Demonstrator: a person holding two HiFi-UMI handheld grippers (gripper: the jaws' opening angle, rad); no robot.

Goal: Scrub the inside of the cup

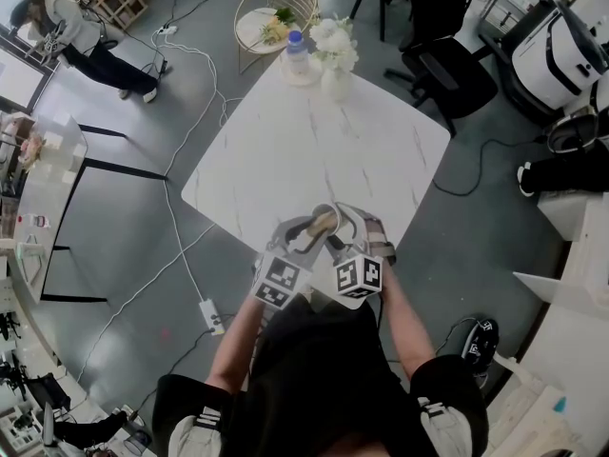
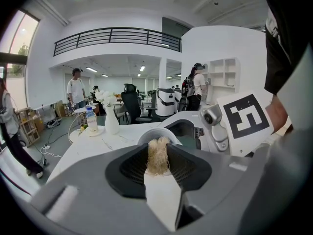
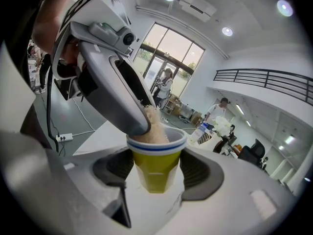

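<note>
One yellow plastic cup (image 3: 155, 155) with a white rim and a blue stripe stands upright between the pads of the right gripper (image 3: 156, 176). The pads press on it from both sides, over the near edge of the white marble-look table (image 1: 314, 150). Poking into its mouth is a tan stringy scrubber wad (image 2: 158, 155), pinched tight by the left gripper (image 2: 158, 166), whose jaws are closed on it.

What I'd worry about: the cup looks thin-walled and tapered. A hard downward shove from the wad could slide it out through the pads, and a sideways scrub could lever it over (smooth plastic on ribbed black pads, probably not much bite). Squeeze harder to fix that and the wall may buckle. The wad is loose and fuzzy too, so it might snag on the rim and pull out of the jaws.

Further back on the table, a white vase of flowers (image 1: 335, 60) and a clear bottle (image 1: 297, 53) are well apart from all this.
</note>
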